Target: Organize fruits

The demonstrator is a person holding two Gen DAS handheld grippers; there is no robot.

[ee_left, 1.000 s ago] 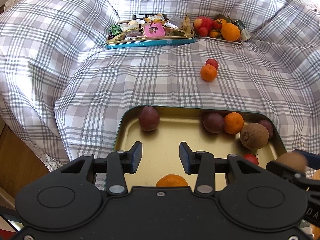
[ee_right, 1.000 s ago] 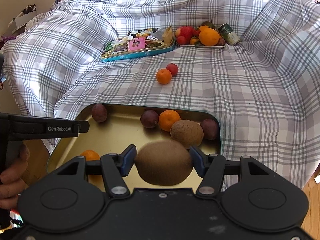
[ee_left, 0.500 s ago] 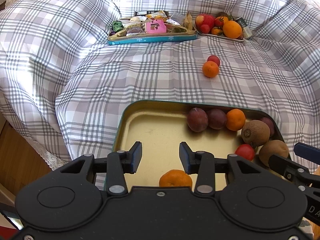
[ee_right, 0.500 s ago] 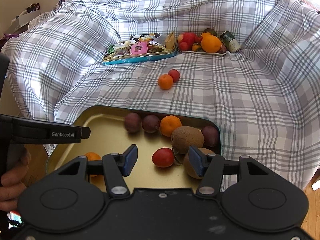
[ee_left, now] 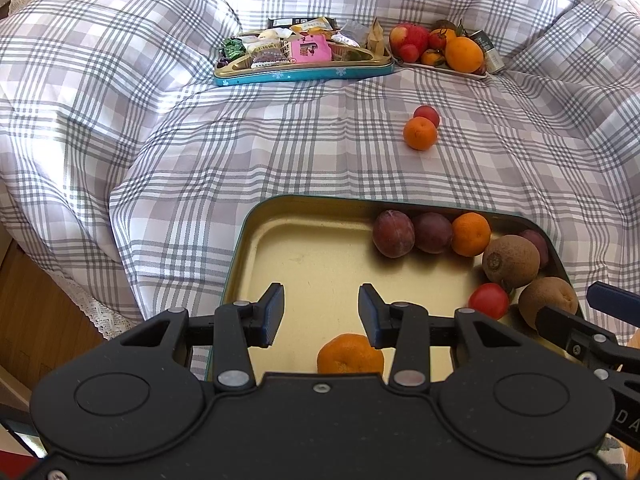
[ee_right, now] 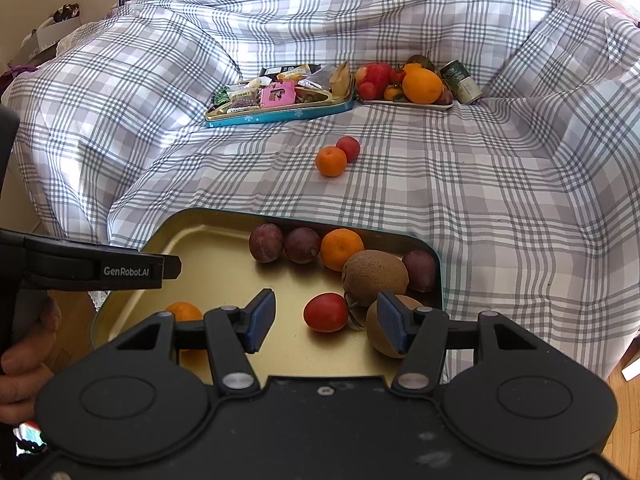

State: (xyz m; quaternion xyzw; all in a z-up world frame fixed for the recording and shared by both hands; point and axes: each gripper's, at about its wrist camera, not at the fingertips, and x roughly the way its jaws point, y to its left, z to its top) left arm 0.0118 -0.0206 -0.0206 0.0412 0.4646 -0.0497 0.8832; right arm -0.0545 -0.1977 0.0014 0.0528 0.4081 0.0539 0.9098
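A gold tin tray (ee_left: 304,248) (ee_right: 216,256) lies at the near edge of the plaid cover. It holds several fruits along its right side: plums (ee_left: 393,233), a mandarin (ee_left: 471,234), two kiwis (ee_left: 511,261) (ee_right: 376,346) and a red tomato (ee_right: 325,312). Another mandarin (ee_left: 349,354) lies near the tray's front. My left gripper (ee_left: 321,314) is open and empty over the tray. My right gripper (ee_right: 326,326) is open above the tomato, with the near kiwi beside its right finger. A loose mandarin (ee_right: 331,161) and a red fruit (ee_right: 348,148) lie on the cover.
At the back stand a teal tin of wrapped snacks (ee_left: 300,74) and a white plate of fruit (ee_right: 404,102) with a can (ee_right: 460,82) beside it. Wooden floor (ee_left: 36,320) shows past the cover's left edge. A hand (ee_right: 20,360) holds the left gripper.
My right gripper opened and let go of the kiwi, which now lies in the tray's right corner. The lone left plum has rolled over beside the other plum.
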